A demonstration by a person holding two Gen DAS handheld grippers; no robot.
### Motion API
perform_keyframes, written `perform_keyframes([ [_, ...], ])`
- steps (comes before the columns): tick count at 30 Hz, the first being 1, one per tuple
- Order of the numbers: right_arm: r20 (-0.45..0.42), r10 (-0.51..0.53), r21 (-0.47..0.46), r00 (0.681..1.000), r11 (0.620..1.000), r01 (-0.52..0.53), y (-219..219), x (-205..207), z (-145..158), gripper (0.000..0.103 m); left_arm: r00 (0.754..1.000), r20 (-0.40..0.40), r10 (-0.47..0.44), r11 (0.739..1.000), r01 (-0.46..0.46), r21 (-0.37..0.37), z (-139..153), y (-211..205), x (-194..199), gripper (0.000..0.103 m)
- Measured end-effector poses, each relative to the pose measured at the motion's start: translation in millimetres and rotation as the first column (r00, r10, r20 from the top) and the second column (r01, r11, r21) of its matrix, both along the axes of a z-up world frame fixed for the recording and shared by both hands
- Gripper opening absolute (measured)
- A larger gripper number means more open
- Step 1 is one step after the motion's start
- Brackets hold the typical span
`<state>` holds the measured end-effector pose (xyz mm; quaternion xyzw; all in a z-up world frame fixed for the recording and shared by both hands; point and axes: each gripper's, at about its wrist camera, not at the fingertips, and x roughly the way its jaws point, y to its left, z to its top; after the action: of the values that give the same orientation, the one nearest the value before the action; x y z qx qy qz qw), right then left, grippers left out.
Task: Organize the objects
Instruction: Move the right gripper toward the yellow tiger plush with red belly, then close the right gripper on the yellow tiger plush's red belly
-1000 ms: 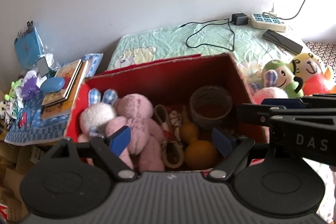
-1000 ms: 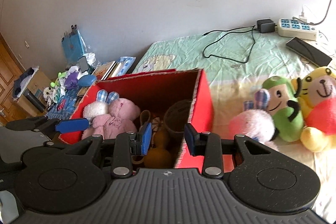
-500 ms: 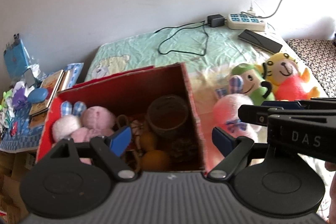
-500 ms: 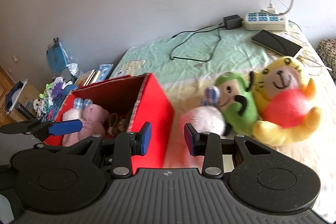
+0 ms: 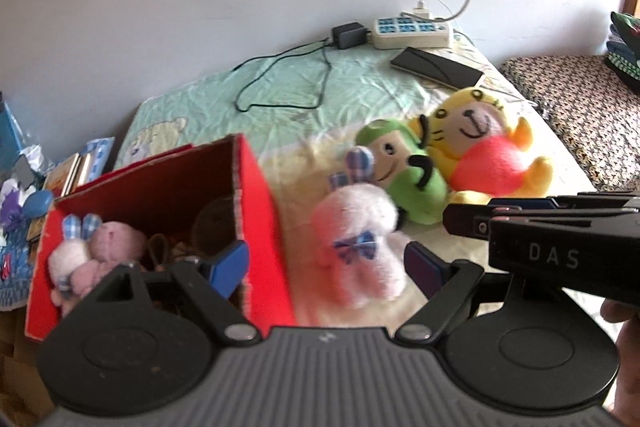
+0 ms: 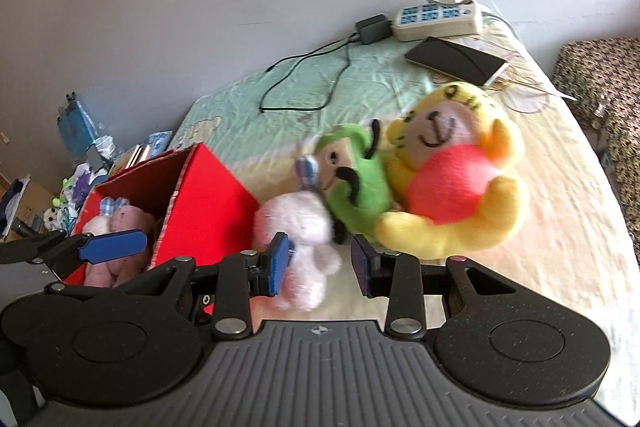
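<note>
A red box (image 5: 264, 227) (image 6: 200, 211) on the bed holds two pink plush rabbits (image 5: 92, 247) (image 6: 116, 223) and brown items. To its right lie a pale pink plush bunny (image 5: 360, 247) (image 6: 300, 227), a green plush (image 5: 404, 171) (image 6: 356, 183) and a yellow plush with a red belly (image 5: 488, 155) (image 6: 452, 183). My left gripper (image 5: 328, 267) is open and empty, just before the pink bunny. My right gripper (image 6: 320, 263) is open and empty, with the bunny's lower body between its jaws; it also shows in the left wrist view (image 5: 540, 223).
A power strip (image 5: 412, 33) (image 6: 438, 19), a black adapter with cable (image 5: 348, 35), and a dark phone (image 5: 436, 67) (image 6: 456, 61) lie at the back of the bed. Books and clutter (image 5: 60, 179) sit left of the box. A patterned cushion (image 5: 580, 107) is at right.
Both grippers swung right, from over the red box to the plush toys on the bed. The pink bunny now sits between the right jaws. Both stayed open.
</note>
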<state>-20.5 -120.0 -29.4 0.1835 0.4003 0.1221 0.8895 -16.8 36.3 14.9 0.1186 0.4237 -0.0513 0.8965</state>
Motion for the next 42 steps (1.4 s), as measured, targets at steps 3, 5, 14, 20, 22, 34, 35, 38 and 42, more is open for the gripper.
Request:
perform_keyframes([
  [3, -0.009, -0.014, 0.002, 1.000, 1.000, 0.014, -12, -1, -3, 0.037, 1.000, -0.011, -0.017, 1.000, 0.017, -0.001, -2, -14, 1, 0.087],
  [5, -0.017, -0.026, 0.000, 1.000, 1.000, 0.026, -18, -2, -5, 0.037, 0.999, -0.018, -0.028, 1.000, 0.028, -0.001, -4, -23, 2, 0.087],
  [14, -0.051, -0.061, 0.005, 0.997, 0.998, 0.061, -44, -5, -15, 0.038, 0.995, -0.071, -0.063, 0.998, 0.063, -0.003, -18, -50, 9, 0.087],
  [20, -0.071, -0.109, 0.010, 0.991, 0.994, 0.110, -66, -9, -19, 0.038, 0.991, -0.106, -0.086, 0.996, 0.085, -0.008, -28, -66, 17, 0.086],
  [22, -0.076, -0.132, 0.013, 0.988, 0.991, 0.133, -76, -10, -21, 0.038, 0.989, -0.111, -0.099, 0.995, 0.099, -0.006, -31, -72, 19, 0.086],
  [34, -0.081, -0.237, 0.148, 0.968, 0.958, 0.247, -128, 2, -33, 0.043, 0.972, -0.129, -0.197, 0.976, 0.183, -0.116, -42, -96, 34, 0.087],
  [35, -0.085, -0.246, 0.167, 0.966, 0.952, 0.257, -132, 5, -36, 0.048, 0.971, -0.126, -0.203, 0.973, 0.187, -0.133, -42, -95, 35, 0.087],
  [38, -0.105, -0.253, 0.230, 0.962, 0.935, 0.271, -140, 16, -46, 0.054, 0.968, -0.113, -0.223, 0.962, 0.200, -0.184, -44, -94, 40, 0.089],
  [42, -0.143, -0.239, 0.300, 0.961, 0.914, 0.272, -147, 36, -63, 0.055, 0.960, -0.108, -0.260, 0.941, 0.226, -0.250, -46, -96, 50, 0.093],
])
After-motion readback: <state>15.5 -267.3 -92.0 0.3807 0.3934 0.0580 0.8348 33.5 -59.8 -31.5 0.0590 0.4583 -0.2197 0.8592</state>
